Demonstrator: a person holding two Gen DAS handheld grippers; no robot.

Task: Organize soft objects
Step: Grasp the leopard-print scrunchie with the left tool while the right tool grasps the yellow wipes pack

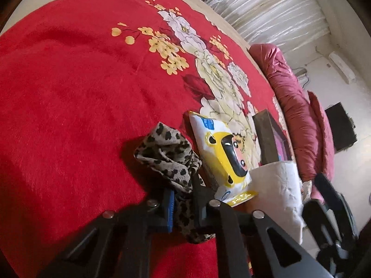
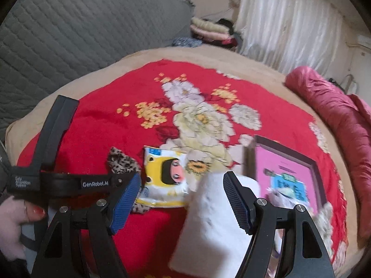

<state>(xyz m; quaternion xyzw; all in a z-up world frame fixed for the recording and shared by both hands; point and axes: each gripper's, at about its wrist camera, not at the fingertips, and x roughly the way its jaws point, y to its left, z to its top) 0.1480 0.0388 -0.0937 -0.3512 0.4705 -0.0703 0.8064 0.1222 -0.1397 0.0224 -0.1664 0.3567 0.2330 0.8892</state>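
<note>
Left tongs (image 1: 183, 206) on leopard-print cloth (image 1: 167, 153)

scarf (image 1: 167, 153) left of wipes pack (image 1: 220, 153), roll (image 1: 278, 190) right

Red floral blanket (image 1: 69, 92) (grey quilted headboard (image 2: 69, 23) behind)

— What couldn't you make out?

— The leopard-print cloth (image 1: 167, 157) was partly hidden between the left gripper's (image 1: 183, 199) fingers. The white paper roll (image 2: 208, 227) was blurred, its base cut off by the right wrist view's lower edge.

— And the box?

— The open box (image 2: 287, 173) was smeared; its printed label was unreadable, and the roll covered its near corner.
</note>
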